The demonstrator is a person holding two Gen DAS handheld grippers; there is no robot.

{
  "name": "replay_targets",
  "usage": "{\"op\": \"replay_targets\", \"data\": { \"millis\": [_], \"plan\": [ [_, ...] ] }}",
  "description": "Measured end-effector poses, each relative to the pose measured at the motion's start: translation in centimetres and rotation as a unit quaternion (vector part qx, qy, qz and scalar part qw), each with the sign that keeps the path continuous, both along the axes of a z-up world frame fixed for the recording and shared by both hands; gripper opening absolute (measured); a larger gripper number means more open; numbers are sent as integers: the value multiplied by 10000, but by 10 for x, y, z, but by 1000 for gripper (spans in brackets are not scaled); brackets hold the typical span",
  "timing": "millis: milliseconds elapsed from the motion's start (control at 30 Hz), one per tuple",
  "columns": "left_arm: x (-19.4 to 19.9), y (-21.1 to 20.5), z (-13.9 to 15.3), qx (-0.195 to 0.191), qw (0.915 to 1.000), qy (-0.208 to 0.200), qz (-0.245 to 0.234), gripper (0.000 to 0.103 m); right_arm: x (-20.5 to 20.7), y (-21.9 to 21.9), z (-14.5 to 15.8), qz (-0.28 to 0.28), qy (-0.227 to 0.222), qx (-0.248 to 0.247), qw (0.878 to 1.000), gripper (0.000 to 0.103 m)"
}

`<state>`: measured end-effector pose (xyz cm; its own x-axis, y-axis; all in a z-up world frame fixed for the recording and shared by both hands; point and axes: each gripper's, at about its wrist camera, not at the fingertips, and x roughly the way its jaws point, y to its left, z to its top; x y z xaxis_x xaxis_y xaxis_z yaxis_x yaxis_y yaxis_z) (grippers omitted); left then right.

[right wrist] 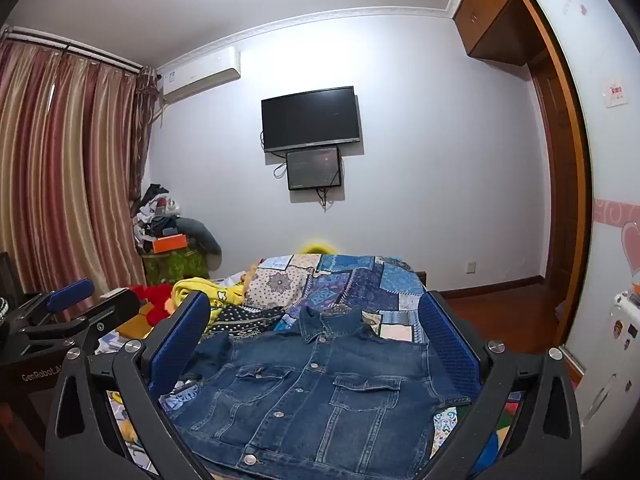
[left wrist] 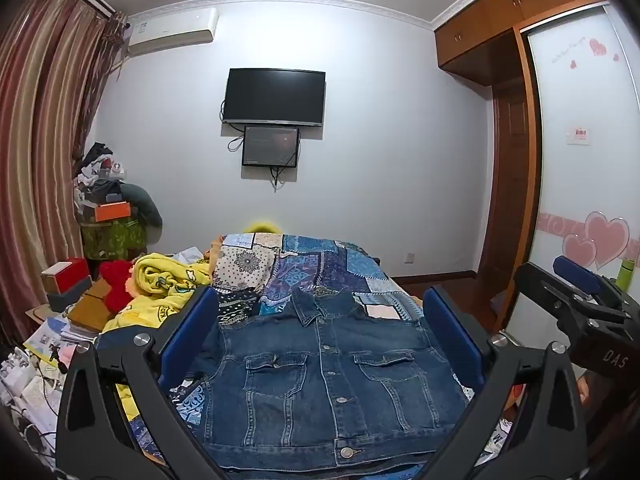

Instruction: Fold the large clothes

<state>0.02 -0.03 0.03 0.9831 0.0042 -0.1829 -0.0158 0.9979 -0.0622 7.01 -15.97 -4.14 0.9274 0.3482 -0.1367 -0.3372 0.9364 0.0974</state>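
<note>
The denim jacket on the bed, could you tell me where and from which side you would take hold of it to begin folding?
The denim jacket lies flat, buttoned, front up, collar away from the grippers. I would probably pinch its side edges at the shoulders, left gripper from its left, right gripper from its right; both stand open above it.

One denim jacket (left wrist: 320, 380) lay on one bed (left wrist: 312, 264), with two chest pockets (left wrist: 276, 372) and five metal buttons (left wrist: 341, 389) showing down its front. Two hand-held grippers were in view, the left hand-held gripper (left wrist: 320, 344) and the right hand-held gripper (right wrist: 316, 348). Two dark screens (left wrist: 274, 96) hung on the wall, beside one air conditioner (left wrist: 172, 30). One yellow garment (left wrist: 168, 284) lay crumpled at the bed's side.
</note>
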Motion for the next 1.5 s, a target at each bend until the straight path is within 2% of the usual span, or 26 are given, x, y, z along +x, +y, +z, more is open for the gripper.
{"op": "replay_targets", "data": {
  "millis": [467, 900, 933, 1500],
  "plan": [
    [4, 5, 6, -21, 10000, 46, -29, 103, 1, -1, 0, 2, -23, 38, 10000, 103],
    [1, -1, -2, 23, 10000, 27, 45, 103, 3, -5, 4, -6, 53, 37, 10000, 103],
    [1, -1, -2, 27, 10000, 29, 45, 103, 3, 0, -3, -3, 64, 46, 10000, 103],
    [1, 0, -1, 27, 10000, 28, 43, 103, 5, -2, -4, -20, 110, 74, 9999, 103]
  ]
}}
